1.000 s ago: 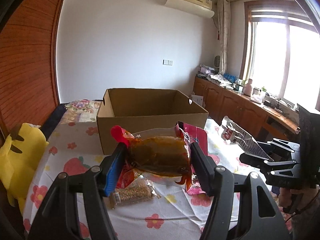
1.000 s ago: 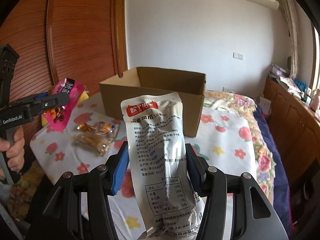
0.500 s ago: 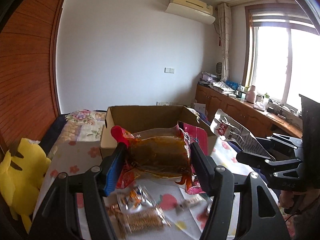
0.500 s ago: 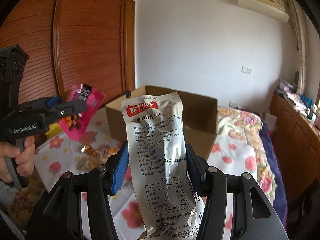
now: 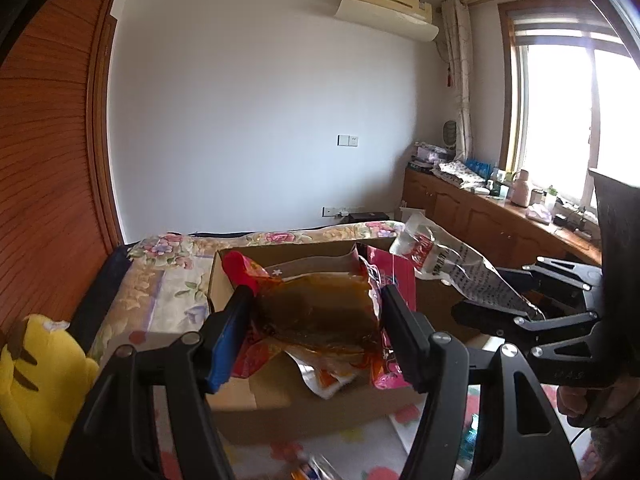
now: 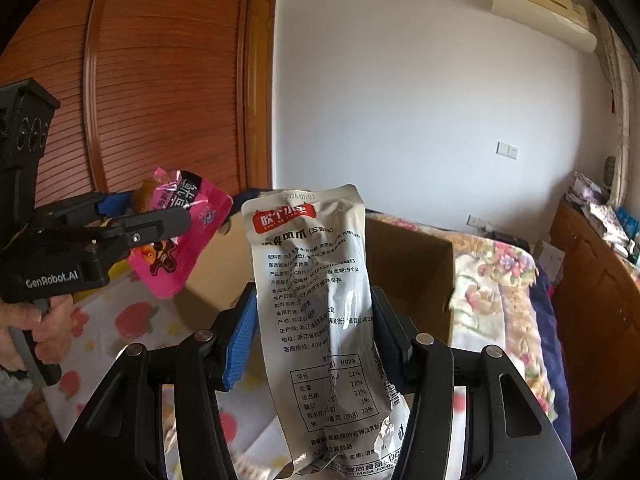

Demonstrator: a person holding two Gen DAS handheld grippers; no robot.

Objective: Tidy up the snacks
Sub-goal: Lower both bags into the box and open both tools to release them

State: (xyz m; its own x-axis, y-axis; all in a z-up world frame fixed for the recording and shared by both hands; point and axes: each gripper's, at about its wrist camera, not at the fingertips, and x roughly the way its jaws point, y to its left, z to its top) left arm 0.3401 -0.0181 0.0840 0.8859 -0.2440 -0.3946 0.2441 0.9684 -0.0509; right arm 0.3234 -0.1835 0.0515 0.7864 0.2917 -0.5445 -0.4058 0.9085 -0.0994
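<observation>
A: What does the left gripper (image 5: pixel 316 316) have?

B: Its two fingers are clamped on a pink snack packet (image 5: pixel 320 312) with a clear window showing brown contents. In the left wrist view the packet sits at the centre, raised above the open cardboard box (image 5: pixel 304 404), which fills the space behind and beneath it toward 6 o'clock.

A: And the right gripper (image 6: pixel 312 328)?

B: Its fingers are pressed against both sides of a silver pouch (image 6: pixel 320 304) printed with black text and a red label. The pouch stands upright between them, its top edge toward 12 o'clock. In the left wrist view the same pouch (image 5: pixel 452 264) appears at 3 o'clock, angled over the box's right side.

A: Where is the box from the right camera?

B: Behind the pouch, its brown wall (image 6: pixel 408 272) showing toward 3 o'clock. The left gripper (image 6: pixel 160 224) enters from 9 o'clock, with the pink packet (image 6: pixel 180 236) hanging from it beside the box's left edge, and the person's hand (image 6: pixel 36 328) on the handle at 8 o'clock.

A: What else is around?

B: A flowered cloth (image 6: pixel 104 320) under the box, a yellow plush toy (image 5: pixel 36 384) at 8 o'clock in the left view, and a wall air conditioner (image 5: pixel 384 8) at 1 o'clock.
</observation>
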